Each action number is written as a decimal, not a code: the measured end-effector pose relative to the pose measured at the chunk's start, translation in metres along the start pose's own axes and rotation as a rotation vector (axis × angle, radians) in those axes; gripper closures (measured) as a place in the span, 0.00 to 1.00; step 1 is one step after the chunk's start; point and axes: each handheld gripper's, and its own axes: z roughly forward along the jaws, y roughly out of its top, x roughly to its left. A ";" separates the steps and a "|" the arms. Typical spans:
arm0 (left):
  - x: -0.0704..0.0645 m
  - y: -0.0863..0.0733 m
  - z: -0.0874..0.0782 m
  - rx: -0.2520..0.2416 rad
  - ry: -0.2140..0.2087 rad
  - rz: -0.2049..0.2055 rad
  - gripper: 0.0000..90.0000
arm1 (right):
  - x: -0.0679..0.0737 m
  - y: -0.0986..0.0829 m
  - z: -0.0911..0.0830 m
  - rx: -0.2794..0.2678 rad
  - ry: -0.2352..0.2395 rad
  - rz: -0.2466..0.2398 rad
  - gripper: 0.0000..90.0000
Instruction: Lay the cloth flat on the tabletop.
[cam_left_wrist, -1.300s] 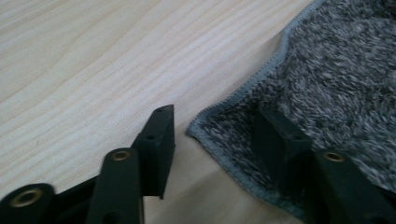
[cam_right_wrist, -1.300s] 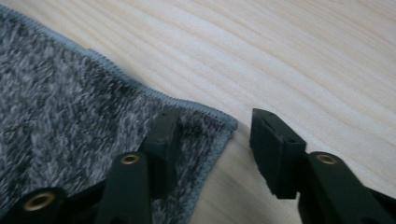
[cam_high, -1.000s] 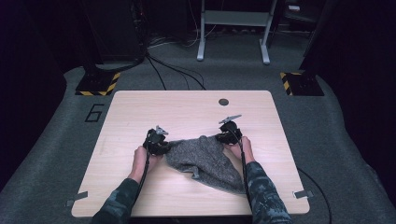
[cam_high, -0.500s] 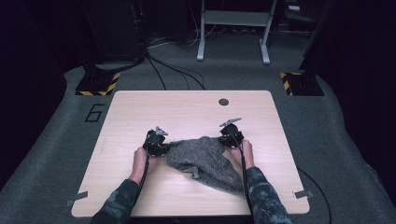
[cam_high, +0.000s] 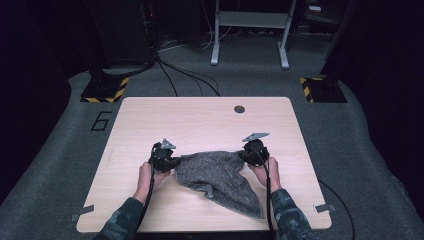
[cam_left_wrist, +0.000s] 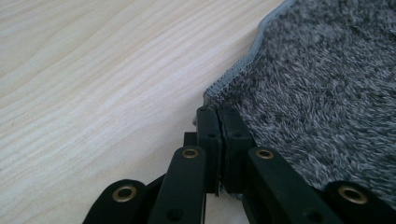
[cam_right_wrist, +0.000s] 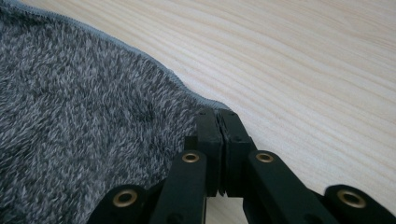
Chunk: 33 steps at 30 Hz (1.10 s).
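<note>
- Right now a grey fuzzy cloth (cam_high: 220, 175) lies on the table (cam_high: 200, 122), toward the person's side of it.
- At the cloth's left top corner sits the left gripper (cam_high: 171, 162). Its jaws are pressed tight together on that corner, as the left gripper view shows, with the cloth (cam_left_wrist: 327, 102) running off to one side of the left gripper (cam_left_wrist: 219, 121).
- At the cloth's right top corner sits the right gripper (cam_high: 246, 156). Its jaws are also squeezed together on the cloth's stitched edge. In the right gripper view the cloth (cam_right_wrist: 84, 116) spreads out to one side of the right gripper (cam_right_wrist: 217, 122), and bare table (cam_right_wrist: 303, 70) is on the other side.
- Between the two grippers the cloth's top edge is pulled out almost straight.
- Below that edge the cloth is bunched and folded, and it hangs down in a long point toward the table's near right corner.
- Far past the cloth, near the table's back edge, there is a small dark round hole (cam_high: 239, 109).
- Just behind each gripper is a hand (cam_high: 148, 176) holding it, with a patterned sleeve (cam_high: 122, 220) below.
</note>
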 end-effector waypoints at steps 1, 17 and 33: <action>0.002 0.000 0.000 0.007 -0.004 0.001 0.98 | -0.001 0.000 0.000 0.005 0.006 -0.007 0.99; 0.015 0.005 0.010 -0.006 -0.013 -0.040 0.99 | -0.005 0.002 0.006 0.024 0.007 0.006 0.99; 0.020 0.122 -0.104 -0.394 0.280 0.156 0.99 | -0.024 0.134 -0.098 -0.355 -0.146 -0.133 0.99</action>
